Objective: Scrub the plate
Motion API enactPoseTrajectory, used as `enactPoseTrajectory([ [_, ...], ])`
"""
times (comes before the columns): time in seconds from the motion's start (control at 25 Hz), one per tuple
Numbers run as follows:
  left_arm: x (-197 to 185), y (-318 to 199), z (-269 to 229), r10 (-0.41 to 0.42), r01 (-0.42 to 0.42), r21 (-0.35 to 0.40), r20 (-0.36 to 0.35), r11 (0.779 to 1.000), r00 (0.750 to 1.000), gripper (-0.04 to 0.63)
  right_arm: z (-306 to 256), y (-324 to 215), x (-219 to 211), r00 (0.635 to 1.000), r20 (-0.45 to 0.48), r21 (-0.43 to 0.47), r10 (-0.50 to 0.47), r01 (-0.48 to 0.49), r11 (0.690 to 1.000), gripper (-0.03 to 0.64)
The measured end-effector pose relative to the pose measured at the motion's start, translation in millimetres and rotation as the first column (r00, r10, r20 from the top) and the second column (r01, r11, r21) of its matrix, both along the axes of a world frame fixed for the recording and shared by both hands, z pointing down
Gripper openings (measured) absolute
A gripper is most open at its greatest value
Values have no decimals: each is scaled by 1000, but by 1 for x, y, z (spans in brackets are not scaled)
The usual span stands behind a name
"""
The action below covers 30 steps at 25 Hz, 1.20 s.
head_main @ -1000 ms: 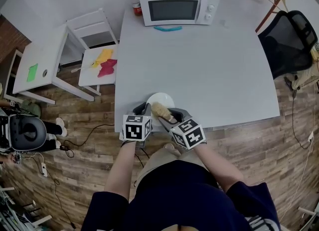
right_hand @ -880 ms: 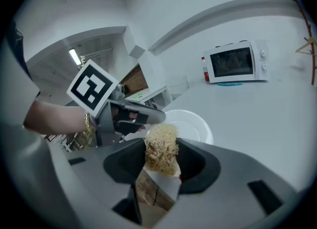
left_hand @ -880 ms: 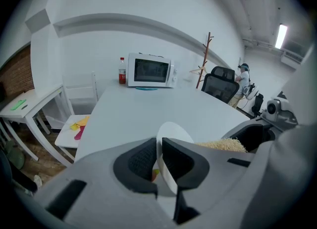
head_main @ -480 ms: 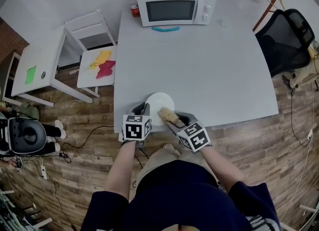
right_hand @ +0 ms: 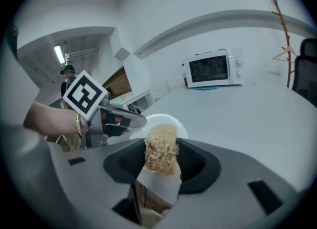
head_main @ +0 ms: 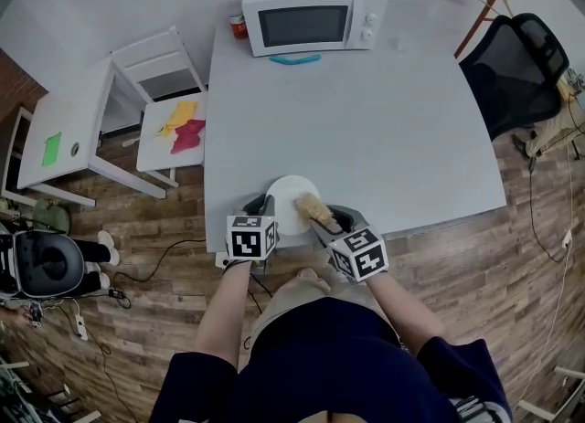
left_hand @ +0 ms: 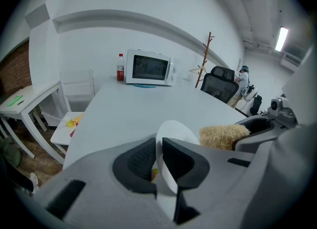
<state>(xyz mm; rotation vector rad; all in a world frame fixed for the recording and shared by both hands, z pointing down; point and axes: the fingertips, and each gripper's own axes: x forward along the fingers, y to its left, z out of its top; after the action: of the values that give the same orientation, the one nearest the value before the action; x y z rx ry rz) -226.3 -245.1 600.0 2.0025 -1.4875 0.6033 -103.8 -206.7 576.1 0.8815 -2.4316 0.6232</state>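
Plate point(head_main: 287, 200) at near edge of grey table point(head_main: 366, 129), white, round, directly in front of the person. Left gripper point(head_main: 265, 204) clamped on the plate's left rim; in the left gripper view the thin white edge runs between the two dark pads, jaws nearly together on it. Plate looks tilted rather than flat; whether its far edge rests on the table cannot be told from these angles.

Right gripper point(head_main: 322, 216) closed on a tan fibrous scrubber point(head_main: 310, 206), the wad filling the gap between its jaws and sticking out past the tips. From the head view the scrubber lies over the plate's right portion, seemingly in contact with its face. Right gripper view: scrubber tip overlaps the plate's near rim, left gripper's marker cube just to the left.

Both grippers side by side, close to the person's body, angled downward.

Far side of table: white microwave point(head_main: 304, 19), a teal object point(head_main: 294, 58) in front of it, a red-capped bottle point(head_main: 236, 14) at its left. White chair point(head_main: 160, 58) left of table, black office chair point(head_main: 516, 60) to the right.
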Motion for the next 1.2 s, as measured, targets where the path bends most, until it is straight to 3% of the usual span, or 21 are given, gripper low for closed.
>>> enactPoseTrajectory([
  [0.24, 34, -19, 16, 32, -33, -28, -45, 999, 999, 41, -20, 0, 42, 984, 79, -15, 159, -158, 987, 184],
  [0.44, 80, -39, 26, 79, -84, -49, -98, 995, 992, 41, -22, 6, 89, 955, 73, -34, 287, -285, 958, 184],
  [0.64, 124, -62, 32, 106, -111, -43, -98, 993, 989, 44, -23, 17, 130, 923, 54, -37, 380, -379, 925, 184],
  [0.96, 153, -74, 49, 128, -128, -50, -13, 990, 992, 48, -29, 42, 179, 886, 53, -40, 461, -459, 888, 184],
  [1.2, 150, -67, 57, 114, -112, -51, 31, 992, 993, 51, -40, 62, 204, 888, 69, -29, 455, -454, 891, 184],
])
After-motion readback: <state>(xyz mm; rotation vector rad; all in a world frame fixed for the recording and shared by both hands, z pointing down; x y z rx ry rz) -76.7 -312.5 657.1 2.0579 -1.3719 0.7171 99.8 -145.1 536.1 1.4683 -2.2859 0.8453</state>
